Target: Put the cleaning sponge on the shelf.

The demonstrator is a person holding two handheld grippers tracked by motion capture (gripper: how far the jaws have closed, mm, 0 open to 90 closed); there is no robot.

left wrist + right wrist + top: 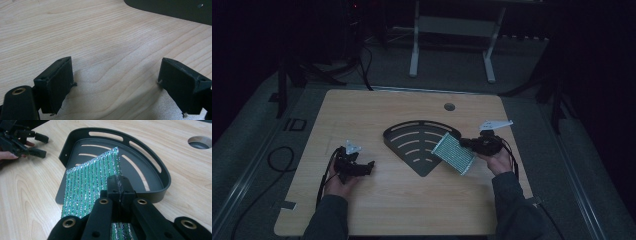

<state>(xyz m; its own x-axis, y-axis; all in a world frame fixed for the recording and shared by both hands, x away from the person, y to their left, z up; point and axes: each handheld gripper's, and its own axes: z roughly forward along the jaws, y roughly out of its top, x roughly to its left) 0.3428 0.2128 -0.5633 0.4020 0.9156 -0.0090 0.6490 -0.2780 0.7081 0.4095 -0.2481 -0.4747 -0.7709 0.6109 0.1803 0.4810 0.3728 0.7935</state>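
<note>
Green-and-silver mesh sheet (92, 180) is pinched at one edge by the right tongs (119, 185), whose jaws are closed tight on it, and it hangs tilted over the near corner of the black fan-shaped tray (160, 173) on the desk (32, 192). Left tongs (116, 82) rest low over bare wood beside the tray, jaws spread wide with nothing between them.
</note>
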